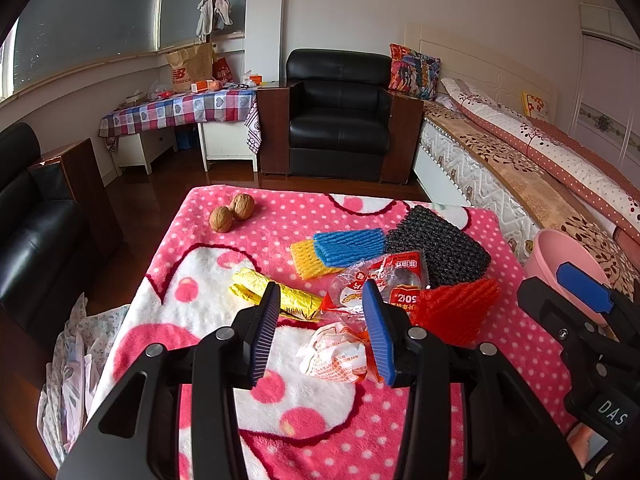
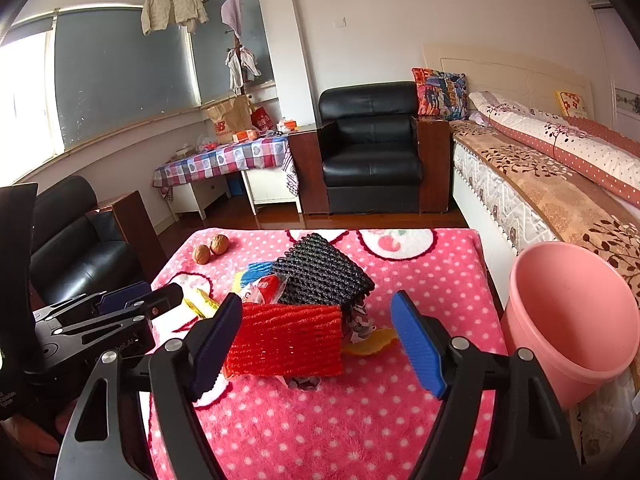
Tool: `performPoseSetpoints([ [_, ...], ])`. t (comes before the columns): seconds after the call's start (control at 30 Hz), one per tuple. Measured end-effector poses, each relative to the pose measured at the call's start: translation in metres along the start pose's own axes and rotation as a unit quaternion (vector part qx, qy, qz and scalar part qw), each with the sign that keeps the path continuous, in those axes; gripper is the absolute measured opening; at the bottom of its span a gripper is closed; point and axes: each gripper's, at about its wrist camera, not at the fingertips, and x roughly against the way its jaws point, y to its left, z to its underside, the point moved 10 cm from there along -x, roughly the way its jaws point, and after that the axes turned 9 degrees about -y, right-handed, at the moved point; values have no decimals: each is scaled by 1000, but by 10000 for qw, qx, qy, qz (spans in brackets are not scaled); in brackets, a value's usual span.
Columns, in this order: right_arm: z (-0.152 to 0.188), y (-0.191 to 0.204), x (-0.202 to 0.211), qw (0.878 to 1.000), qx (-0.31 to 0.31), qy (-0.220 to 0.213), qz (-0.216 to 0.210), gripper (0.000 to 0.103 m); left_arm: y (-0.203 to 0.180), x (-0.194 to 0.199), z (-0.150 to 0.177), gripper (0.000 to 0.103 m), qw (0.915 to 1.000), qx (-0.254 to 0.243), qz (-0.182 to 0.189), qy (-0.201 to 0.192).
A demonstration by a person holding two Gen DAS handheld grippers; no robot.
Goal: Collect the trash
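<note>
Trash lies on a pink dotted blanket [image 1: 224,312]: a crumpled white-orange wrapper [image 1: 336,354], a yellow foil wrapper [image 1: 294,300], a clear red-print snack bag [image 1: 380,284], and yellow [image 1: 304,260], blue [image 1: 348,246], black [image 1: 440,244] and red [image 1: 460,308] foam nets. My left gripper [image 1: 320,332] is open just above the white-orange wrapper. My right gripper [image 2: 316,340] is open around the red foam net [image 2: 284,340], with an orange peel [image 2: 372,344] beside it. A pink bin [image 2: 572,320] stands at the right.
Two walnuts [image 1: 232,212] lie at the blanket's far left. A bed [image 2: 560,184] runs along the right, a black armchair [image 1: 340,116] stands behind, a checkered table [image 1: 180,108] at the back left, a black sofa [image 1: 32,236] at the left.
</note>
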Motion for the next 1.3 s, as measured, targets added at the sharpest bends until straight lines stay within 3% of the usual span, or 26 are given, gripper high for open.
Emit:
performPoseSetpoints([
  [0.23, 1, 1, 0, 10000, 68, 4, -20, 74, 1, 0, 0, 43, 10000, 16, 21, 15],
  [0.43, 2, 0, 0, 10000, 79, 21, -17, 73, 5, 1, -4, 43, 9993, 217, 296, 11],
  [0.77, 13, -15, -3, 9999, -40, 142, 64, 73, -18, 15, -4, 43, 9897, 421, 1365, -54],
  [1.07, 19, -32, -5, 9994, -215, 235, 125, 73, -46, -3, 14, 43, 9858, 157, 1648, 282],
  [1.3, 22, -43, -11, 9989, -319, 315, 135, 73, -57, -17, 17, 43, 9866, -24, 1599, 308],
])
